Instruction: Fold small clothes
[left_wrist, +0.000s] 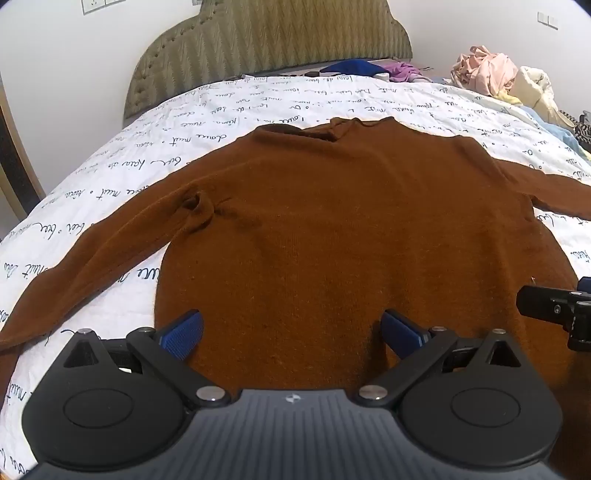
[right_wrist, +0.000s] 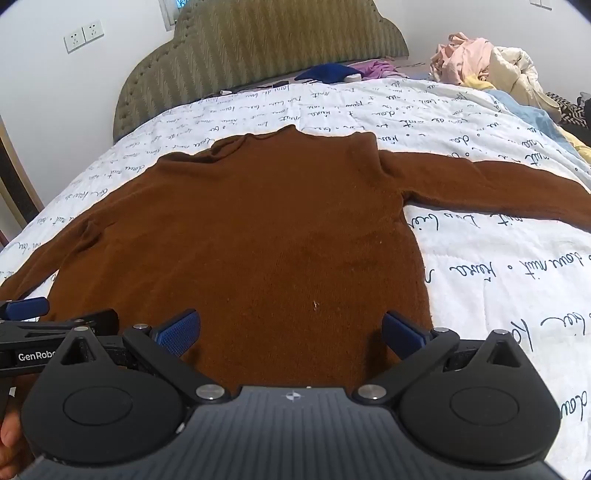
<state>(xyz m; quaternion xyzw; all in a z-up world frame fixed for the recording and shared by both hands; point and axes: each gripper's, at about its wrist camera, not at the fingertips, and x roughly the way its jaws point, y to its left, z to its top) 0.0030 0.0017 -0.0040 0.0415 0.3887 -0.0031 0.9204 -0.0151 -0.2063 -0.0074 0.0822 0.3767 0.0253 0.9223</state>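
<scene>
Evidently brown sweater (left_wrist: 332, 229) lay flat on bed (left_wrist: 221, 110), sleeves spread for folding; left hand-held gripper (left_wrist: 291, 332) and right hand-held gripper (right_wrist: 291, 332) hovered near hem, jaws wide, empty.

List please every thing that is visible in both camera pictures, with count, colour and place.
sweater: one, brown, spread flat on the bed, sleeves out to both sides
bed cover: one, white with dark handwriting, under the sweater
headboard: one, olive green, against the wall
clothes pile: one, pink and cream, far right
blue cloth: one, near the headboard
left gripper: one, black with blue pads, open above the hem
right gripper: one, same colours, open
</scene>
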